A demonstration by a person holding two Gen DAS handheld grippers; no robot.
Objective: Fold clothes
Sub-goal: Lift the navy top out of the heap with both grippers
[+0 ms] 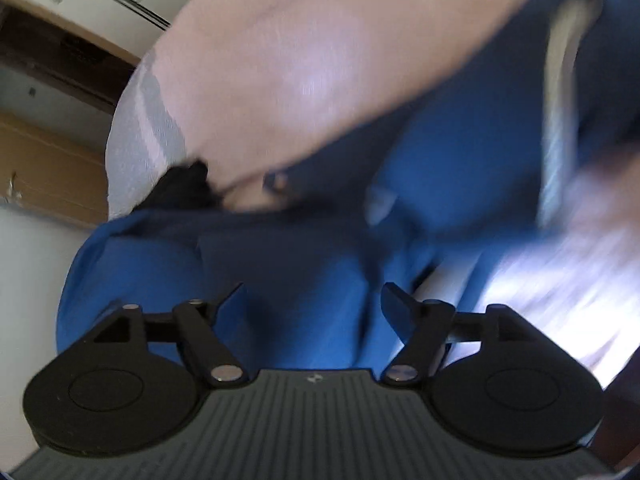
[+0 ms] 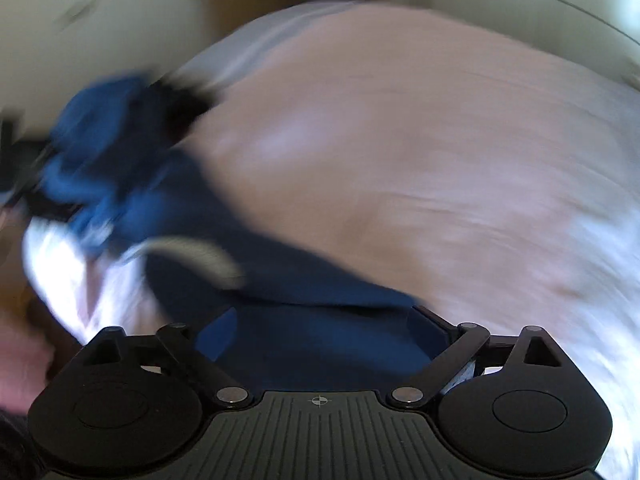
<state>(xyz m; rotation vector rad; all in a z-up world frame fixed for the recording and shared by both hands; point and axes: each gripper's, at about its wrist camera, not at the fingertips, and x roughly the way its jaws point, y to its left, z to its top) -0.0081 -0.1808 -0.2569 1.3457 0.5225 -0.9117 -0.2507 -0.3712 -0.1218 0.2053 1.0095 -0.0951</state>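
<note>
Nearest the lens in both views: ribbed grey gripper housing with black pivot arms. Left gripper (image 1: 312, 300) spread wide, blue fingers (image 1: 394, 308) apart, with blue garment (image 1: 304, 272) bunched in the gap and just ahead of the tips — whether cloth touches either pad cannot be told. Right gripper (image 2: 324, 332) likewise spread, fingers (image 2: 218, 338) apart, dark blue cloth (image 2: 320, 340) filling the space between them; contact not readable through the blur.

Bed edge curving round on the left of the left wrist view, where a pale striped sheet (image 1: 136, 128) drops away toward floor and wall. Pink bedspread (image 1: 320, 60) stretching open beyond the garment, broad and smooth (a bright sheen near its middle). In the right wrist view the same pink bedspread (image 2: 400, 140) spreads wide to the right and ahead, rim of the bed arcing along the top against a cream wall (image 2: 100, 20).

Around: a brown cardboard box (image 1: 48, 172) at the left wall, a dark wooden frame (image 1: 60, 48) above it, a small black item (image 1: 184, 188) at the bed's corner beside the garment. White collar band (image 2: 200, 256) curling across the blue fabric — garment trailing from the jaws away to the left of the right wrist view, heavily smeared by motion.
</note>
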